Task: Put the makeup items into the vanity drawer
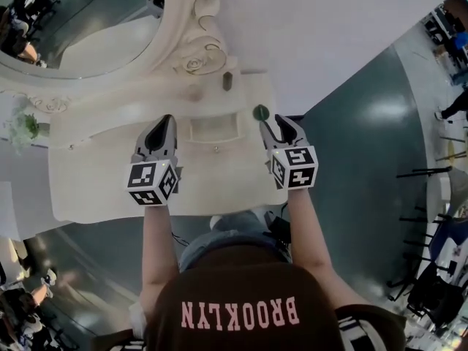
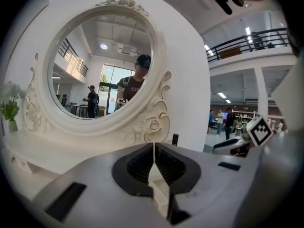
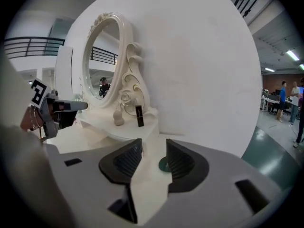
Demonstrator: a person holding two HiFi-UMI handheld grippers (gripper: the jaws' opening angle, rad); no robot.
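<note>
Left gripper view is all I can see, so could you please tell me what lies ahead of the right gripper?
Observer: A small round green item lies on the vanity top just ahead of the right gripper, whose jaws stand apart.
Operator: Thank you; is the drawer open?
Observer: It seems so: the head view shows the drawer as an apparently empty recess.
Operator: What stands beside the dark tube?
Observer: A pale gourd-shaped item, on the tube's left.

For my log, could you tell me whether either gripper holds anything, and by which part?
Nothing is held: the left gripper is shut empty, the right gripper open, jaws clear of the round green item.
</note>
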